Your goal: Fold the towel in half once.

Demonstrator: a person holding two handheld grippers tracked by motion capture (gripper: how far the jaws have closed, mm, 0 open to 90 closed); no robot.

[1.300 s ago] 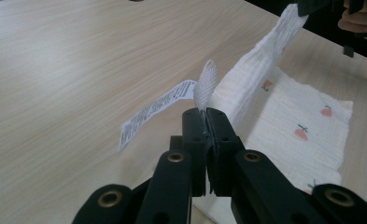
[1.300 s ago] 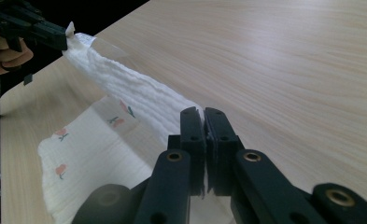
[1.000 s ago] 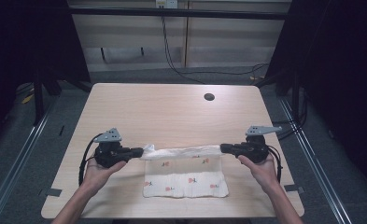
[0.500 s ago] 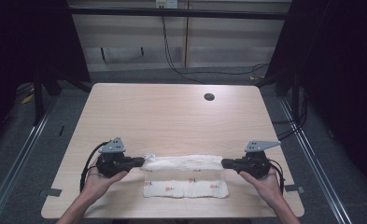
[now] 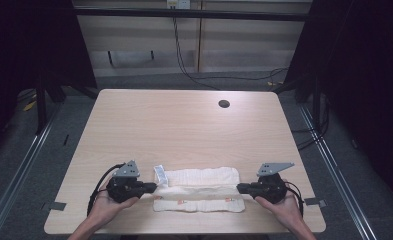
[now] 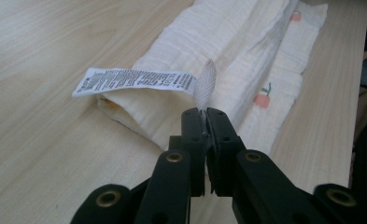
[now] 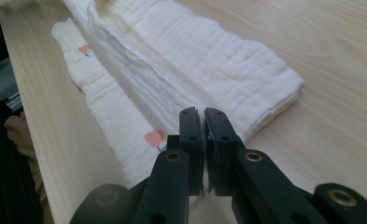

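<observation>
The cloth is handling soft and limp; you are pinching its ends with both grippers' jaws closed on it, left gripper and right gripper.

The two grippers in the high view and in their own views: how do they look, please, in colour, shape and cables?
Both are black. The left tool and the right tool each carry a grey three-cornered plate on top, and a black cable loops from each body. In the gripper views, each tool has two flat black jaws on hinged links with brass-coloured rivets. The forearms are bare, with no sleeves visible.
</observation>
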